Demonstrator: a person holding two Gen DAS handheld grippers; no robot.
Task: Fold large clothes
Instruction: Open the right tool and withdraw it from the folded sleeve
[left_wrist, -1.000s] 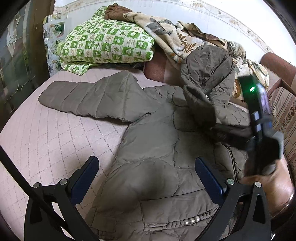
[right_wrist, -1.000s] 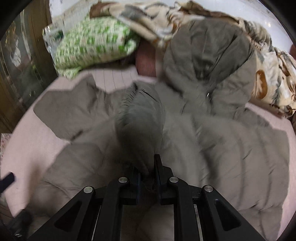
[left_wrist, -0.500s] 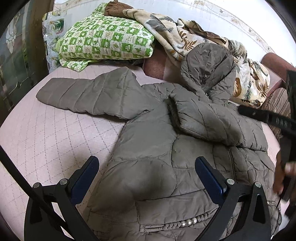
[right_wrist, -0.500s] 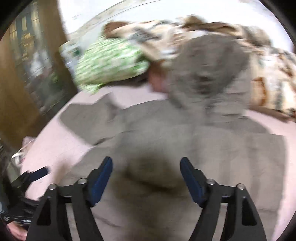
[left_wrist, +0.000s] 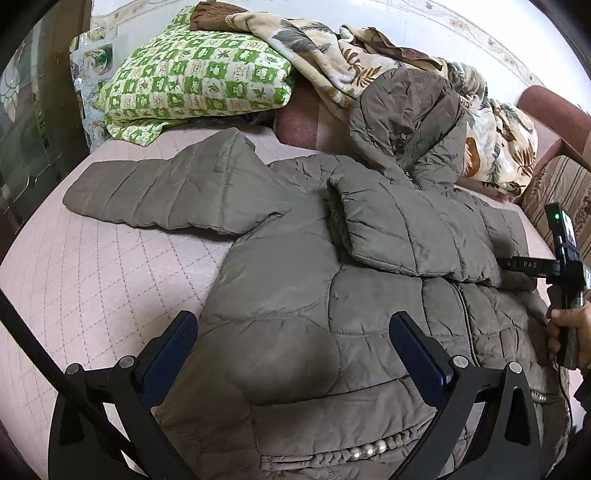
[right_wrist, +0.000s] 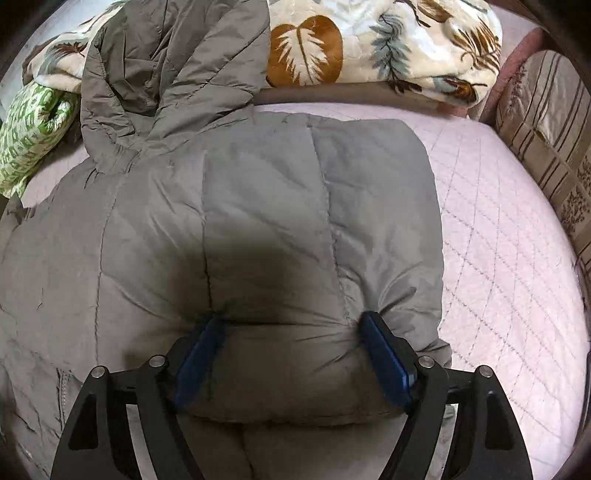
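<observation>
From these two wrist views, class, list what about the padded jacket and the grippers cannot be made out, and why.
- Jacket hem: cut off by the bottom edge, left wrist view.
- Jacket's left sleeve: outside the right wrist view.
- Right gripper grip: wide jaws straddle the bulging folded sleeve; pressing or not, unclear.
- Right gripper's fingers: behind that sleeve, left wrist view.

Jacket flat on bed, one sleeve folded across it (pillow behind)

One grey-brown quilted hooded jacket lies on one bed. One green-checked pillow, one leaf-print blanket, one striped cushion. Two grippers: left gripper, right gripper.
</observation>
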